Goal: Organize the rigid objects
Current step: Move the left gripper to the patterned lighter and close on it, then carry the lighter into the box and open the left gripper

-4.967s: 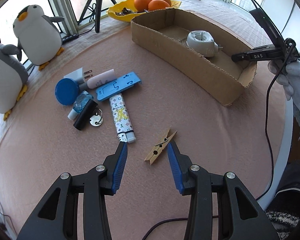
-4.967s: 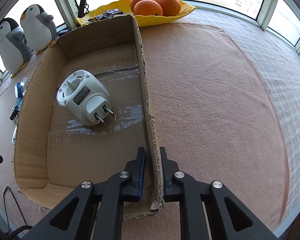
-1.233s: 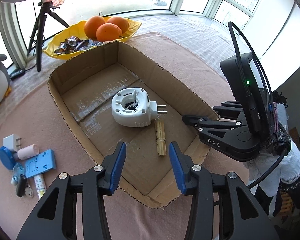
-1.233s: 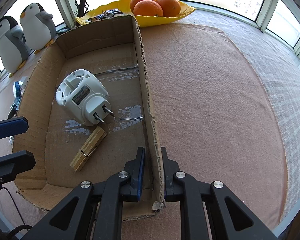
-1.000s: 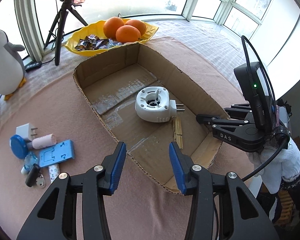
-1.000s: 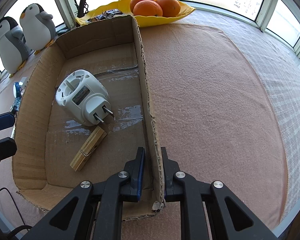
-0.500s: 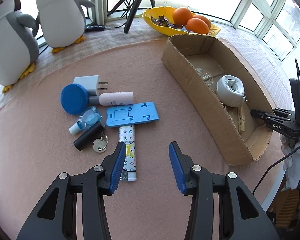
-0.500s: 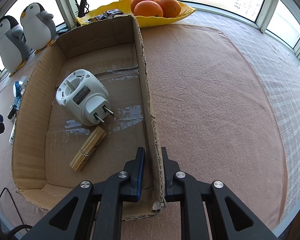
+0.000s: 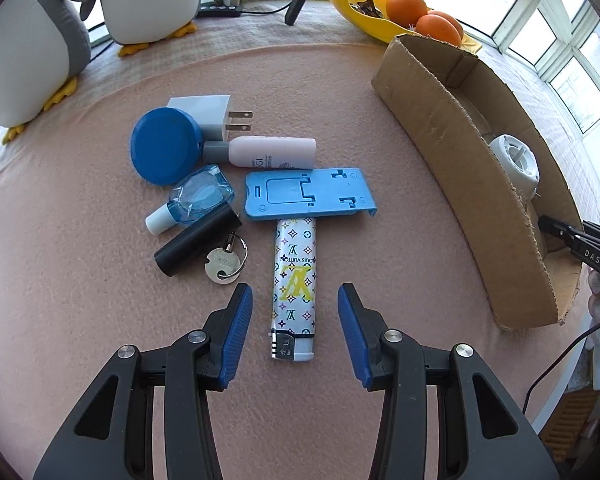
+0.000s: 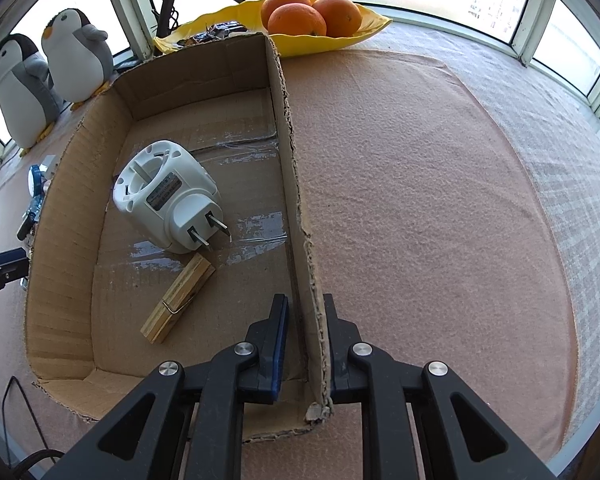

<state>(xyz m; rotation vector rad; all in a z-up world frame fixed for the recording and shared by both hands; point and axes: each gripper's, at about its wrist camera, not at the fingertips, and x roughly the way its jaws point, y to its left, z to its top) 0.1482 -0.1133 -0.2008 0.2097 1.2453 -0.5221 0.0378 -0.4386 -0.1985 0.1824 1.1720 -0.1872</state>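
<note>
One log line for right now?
left tool: open over lighter | right tool: shut on box wall | boxed: plug adapter, clothespin

You see a matt, fuzzy peach-pink felt table cover (image 9: 340, 92). The brown corrugated cardboard box (image 10: 296, 184) is rough, with torn edges and glossy clear tape strips on its floor. The white moulded-plastic plug adapter (image 10: 164, 196) looks smooth, with bright metal prongs. The pale wooden clothespin (image 10: 178, 298) shows bare grain. The long patterned lighter (image 9: 294, 276) is glossy, with a metal cap.
</note>
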